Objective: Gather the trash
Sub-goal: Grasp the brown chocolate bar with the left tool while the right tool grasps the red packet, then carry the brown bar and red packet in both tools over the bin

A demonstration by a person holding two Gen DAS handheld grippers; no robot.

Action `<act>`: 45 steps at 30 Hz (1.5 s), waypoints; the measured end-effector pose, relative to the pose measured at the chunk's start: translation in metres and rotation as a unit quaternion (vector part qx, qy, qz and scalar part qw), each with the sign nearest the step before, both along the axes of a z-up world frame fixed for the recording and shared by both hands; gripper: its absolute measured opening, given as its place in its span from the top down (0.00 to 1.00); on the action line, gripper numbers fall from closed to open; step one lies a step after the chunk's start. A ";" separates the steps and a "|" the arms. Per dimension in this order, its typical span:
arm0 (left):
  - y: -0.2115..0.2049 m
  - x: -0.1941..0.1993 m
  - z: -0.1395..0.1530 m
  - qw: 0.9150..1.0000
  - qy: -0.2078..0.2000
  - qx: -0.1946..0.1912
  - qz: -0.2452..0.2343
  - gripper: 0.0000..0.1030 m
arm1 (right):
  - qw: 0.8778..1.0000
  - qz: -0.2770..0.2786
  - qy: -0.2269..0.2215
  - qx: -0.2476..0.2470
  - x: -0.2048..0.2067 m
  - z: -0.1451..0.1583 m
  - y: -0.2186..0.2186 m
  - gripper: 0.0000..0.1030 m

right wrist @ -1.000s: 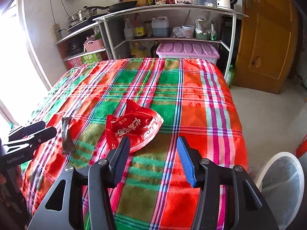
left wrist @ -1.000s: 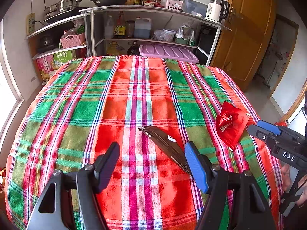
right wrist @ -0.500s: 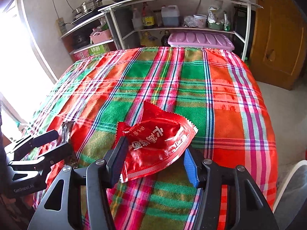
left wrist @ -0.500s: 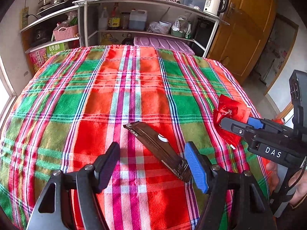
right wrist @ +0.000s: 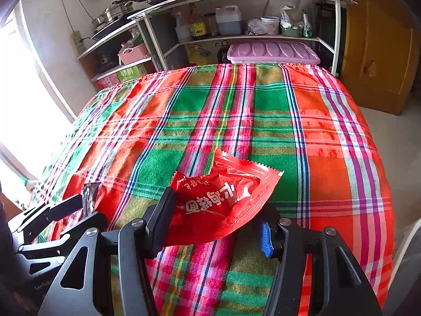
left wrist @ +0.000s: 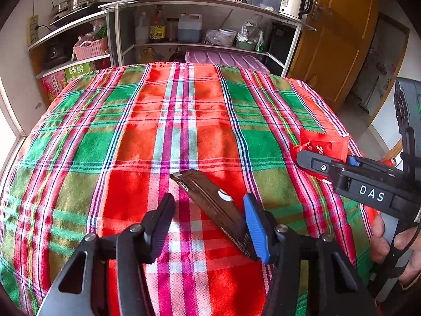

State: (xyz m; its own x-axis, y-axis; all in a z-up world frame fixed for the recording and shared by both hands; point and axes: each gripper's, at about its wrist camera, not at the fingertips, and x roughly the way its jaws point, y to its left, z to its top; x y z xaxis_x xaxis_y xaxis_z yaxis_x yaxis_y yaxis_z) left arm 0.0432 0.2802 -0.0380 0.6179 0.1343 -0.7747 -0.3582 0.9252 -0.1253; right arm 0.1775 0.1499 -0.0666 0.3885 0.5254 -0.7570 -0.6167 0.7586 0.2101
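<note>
A dark brown wrapper (left wrist: 210, 205) lies flat on the plaid tablecloth (left wrist: 131, 142). My left gripper (left wrist: 208, 221) straddles its near end, jaws closing. The blue finger (left wrist: 255, 226) touches the wrapper's edge and the black finger (left wrist: 160, 221) stands clear of it. A crumpled red snack packet (right wrist: 223, 197) lies between the fingers of my right gripper (right wrist: 215, 223), resting over the blue one; the jaws stand wide and do not pinch it. In the left wrist view the right gripper (left wrist: 329, 159) reaches in beside the red packet (left wrist: 323, 142). The right wrist view shows the left gripper (right wrist: 73, 213) around the dark wrapper (right wrist: 89, 197).
Metal shelves (left wrist: 200, 0) with bottles, pans and a kettle stand behind the table, with a purple-lidded box (right wrist: 271, 52) under them. A wooden door (right wrist: 381, 42) is at the right. A white bin (right wrist: 405, 263) sits off the table's right edge. A hand (left wrist: 381, 237) holds the right gripper.
The left jaws have narrowed around the dark wrapper. The right gripper came forward until the red packet lay between its fingers.
</note>
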 end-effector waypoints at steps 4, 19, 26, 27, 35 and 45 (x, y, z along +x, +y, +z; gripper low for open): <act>-0.001 0.001 0.001 1.000 -0.002 -0.004 -0.009 0.62 | 1.000 0.000 -0.013 -0.006 -0.005 0.001 0.002 0.52; -0.003 -0.002 0.006 1.000 -0.011 -0.012 -0.021 0.78 | 0.999 0.006 -0.045 -0.006 -0.024 0.006 -0.002 0.73; -0.010 -0.004 0.015 0.999 -0.022 -0.010 -0.029 0.78 | 0.998 0.003 -0.056 -0.001 -0.033 0.013 -0.012 0.76; -0.011 -0.004 0.016 0.999 -0.023 -0.010 -0.029 0.78 | 0.998 0.001 -0.057 0.000 -0.034 0.014 -0.014 0.76; -0.027 -0.004 0.028 0.998 -0.030 0.004 -0.046 0.78 | 0.997 -0.012 -0.069 0.013 -0.041 0.025 -0.032 0.77; -0.061 0.004 0.046 0.996 -0.047 0.024 -0.077 0.78 | 0.994 -0.042 -0.093 0.028 -0.053 0.046 -0.073 0.77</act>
State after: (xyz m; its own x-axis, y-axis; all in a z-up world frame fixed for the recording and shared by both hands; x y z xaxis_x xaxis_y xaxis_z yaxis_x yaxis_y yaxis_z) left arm 0.0474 0.2188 0.0085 0.7035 0.0675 -0.7075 -0.2007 0.9738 -0.1067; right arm 0.1248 0.0767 -0.0202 0.5634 0.5250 -0.6379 -0.5841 0.7992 0.1419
